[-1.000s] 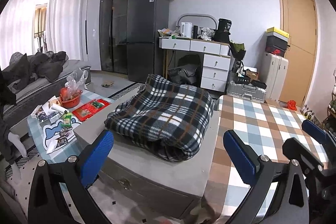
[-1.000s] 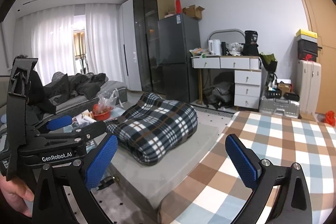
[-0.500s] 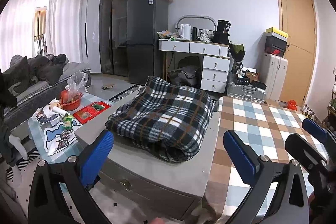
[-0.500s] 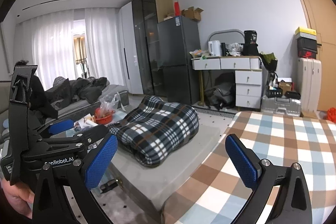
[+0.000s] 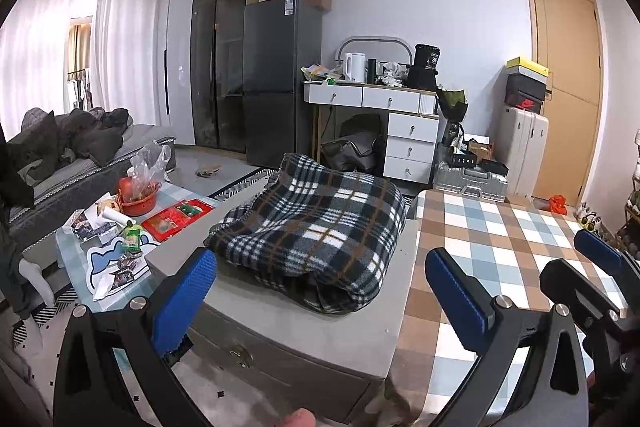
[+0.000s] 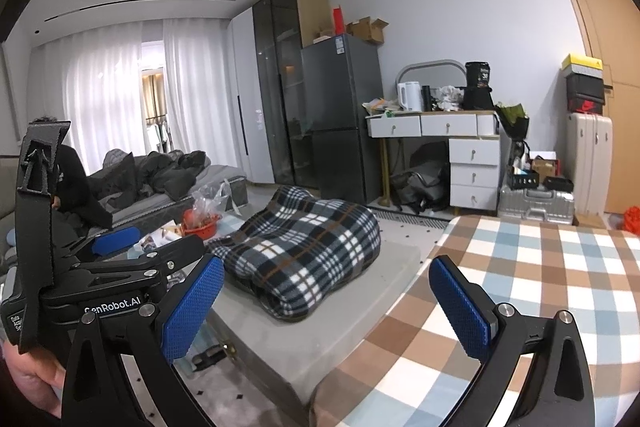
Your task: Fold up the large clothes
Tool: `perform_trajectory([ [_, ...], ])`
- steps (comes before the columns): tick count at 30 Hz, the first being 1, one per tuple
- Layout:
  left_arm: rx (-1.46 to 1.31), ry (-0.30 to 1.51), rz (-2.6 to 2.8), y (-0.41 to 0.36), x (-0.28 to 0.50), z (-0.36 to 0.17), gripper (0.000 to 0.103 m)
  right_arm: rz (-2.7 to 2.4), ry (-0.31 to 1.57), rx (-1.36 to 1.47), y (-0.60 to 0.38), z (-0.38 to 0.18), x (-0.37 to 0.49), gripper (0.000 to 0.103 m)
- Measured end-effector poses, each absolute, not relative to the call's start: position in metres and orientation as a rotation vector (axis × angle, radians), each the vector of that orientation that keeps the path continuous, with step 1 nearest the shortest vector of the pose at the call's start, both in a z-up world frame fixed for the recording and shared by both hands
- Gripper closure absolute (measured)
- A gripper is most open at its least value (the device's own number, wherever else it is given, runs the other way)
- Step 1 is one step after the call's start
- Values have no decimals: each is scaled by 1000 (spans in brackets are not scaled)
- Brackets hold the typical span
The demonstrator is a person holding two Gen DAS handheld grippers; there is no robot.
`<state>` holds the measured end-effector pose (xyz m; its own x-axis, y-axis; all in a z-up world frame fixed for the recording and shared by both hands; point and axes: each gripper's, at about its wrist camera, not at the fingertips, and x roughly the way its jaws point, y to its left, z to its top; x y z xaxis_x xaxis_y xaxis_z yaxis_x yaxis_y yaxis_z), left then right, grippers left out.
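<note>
A folded dark plaid fleece garment (image 5: 316, 231) (image 6: 304, 259) lies in a thick bundle on a grey storage box (image 5: 320, 343) (image 6: 288, 347). To its right a table under a brown, blue and white checked cloth (image 5: 508, 251) (image 6: 532, 287) is bare. My left gripper (image 5: 320, 297) is open, held back from the bundle with nothing between its blue pads. My right gripper (image 6: 326, 301) is open too, over the box's edge and the cloth. Each gripper shows in the other's view: the right gripper (image 5: 596, 275) at the right edge, the left gripper (image 6: 116, 267) at the left edge.
A low table (image 5: 104, 243) with a red basket, snacks and papers stands left of the box. A dark sofa (image 5: 80, 155) with clothes is far left. Fridge (image 5: 280, 83), white desk (image 5: 384, 115), suitcases (image 5: 524, 151) and a door (image 5: 568, 79) line the back wall.
Both grippers have lifted and tilted up a little, so more wall and ceiling show. The plaid bundle has not moved, and both grippers stay open.
</note>
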<state>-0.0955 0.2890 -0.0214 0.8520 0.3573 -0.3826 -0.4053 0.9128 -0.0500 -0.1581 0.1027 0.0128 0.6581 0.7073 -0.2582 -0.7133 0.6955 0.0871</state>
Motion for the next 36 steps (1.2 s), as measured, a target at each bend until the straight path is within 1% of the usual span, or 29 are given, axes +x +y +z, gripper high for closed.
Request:
perform_trajectory([
  [36, -137, 366, 431, 287, -101, -23, 1, 816, 294, -9, 105, 11, -161, 0],
])
